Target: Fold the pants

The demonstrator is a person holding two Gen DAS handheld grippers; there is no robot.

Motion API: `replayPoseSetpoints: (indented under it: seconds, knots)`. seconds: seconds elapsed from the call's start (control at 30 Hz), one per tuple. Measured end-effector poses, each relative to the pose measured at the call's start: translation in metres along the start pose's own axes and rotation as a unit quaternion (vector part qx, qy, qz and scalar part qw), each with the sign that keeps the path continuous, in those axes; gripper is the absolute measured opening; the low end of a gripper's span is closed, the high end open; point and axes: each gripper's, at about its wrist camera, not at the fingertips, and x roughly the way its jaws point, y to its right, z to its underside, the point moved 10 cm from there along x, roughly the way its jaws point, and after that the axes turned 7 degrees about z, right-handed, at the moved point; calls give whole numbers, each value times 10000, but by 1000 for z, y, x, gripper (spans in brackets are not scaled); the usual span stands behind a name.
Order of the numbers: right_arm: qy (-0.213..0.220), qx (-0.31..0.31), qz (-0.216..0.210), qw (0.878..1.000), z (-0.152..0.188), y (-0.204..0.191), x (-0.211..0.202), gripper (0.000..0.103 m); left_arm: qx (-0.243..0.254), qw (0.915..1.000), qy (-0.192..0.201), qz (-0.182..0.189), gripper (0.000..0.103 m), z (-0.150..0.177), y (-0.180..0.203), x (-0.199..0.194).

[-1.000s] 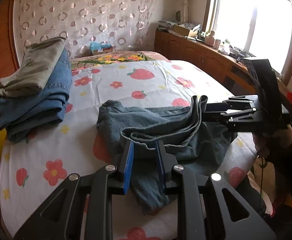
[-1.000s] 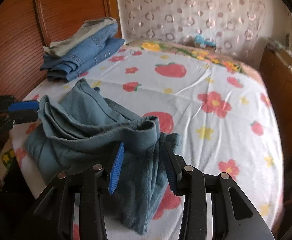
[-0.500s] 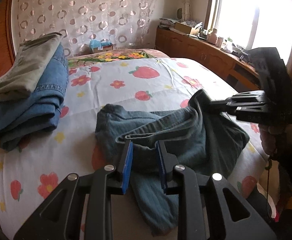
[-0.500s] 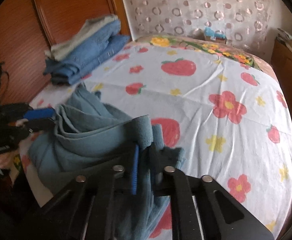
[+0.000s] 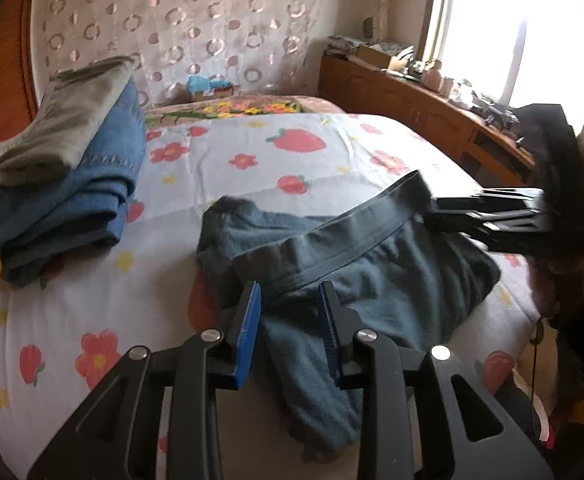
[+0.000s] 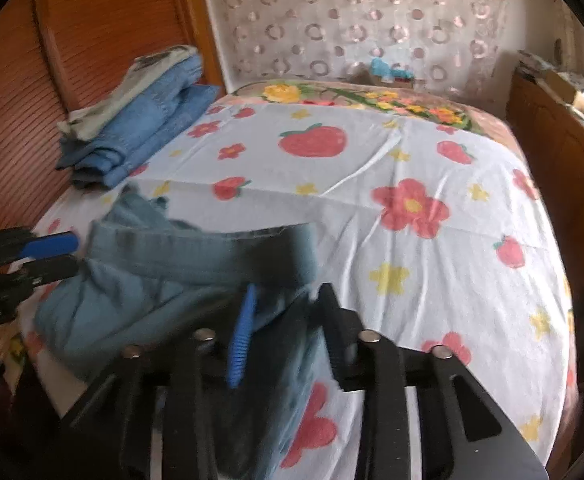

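Grey-blue pants lie bunched on the flowered bed sheet, waistband stretched across the top. My left gripper is open, its blue pads either side of the waistband's near end. My right gripper is open too, with the waistband's other end lying between and just beyond its fingers. In the left wrist view the right gripper lies flat at the waistband's far right end. In the right wrist view the left gripper shows at the left edge of the pants.
A stack of folded blue jeans with a grey-green pair on top sits at the bed's left side, against a wooden headboard. A wooden cabinet runs under the window on the right.
The right gripper, shut on the cloth half a second ago, has opened. The waistband now lies stretched out lower across the pile. The left gripper stays open.
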Motion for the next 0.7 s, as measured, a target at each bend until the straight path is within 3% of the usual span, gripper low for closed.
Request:
replayPoseSetpoints:
  seconds: [0.13,0.27,0.43,0.7]
  knots:
    - [-154,-265,95,9995,19,-6,-2,47,-67,10000,-27,15,28,1,-3,3]
    - [-106,-281,156,9994,30,-2,-1,52,-35,9994,-318,-110,30,10,-7,20]
    - [-12,-294,244,9993,30,-2,0,59,133,9992,-174,-328,40,11,-7,23]
    - [32,-261,235,9994,30,-2,0,61,-69,9994,-161,-299,41,10,-12,24]
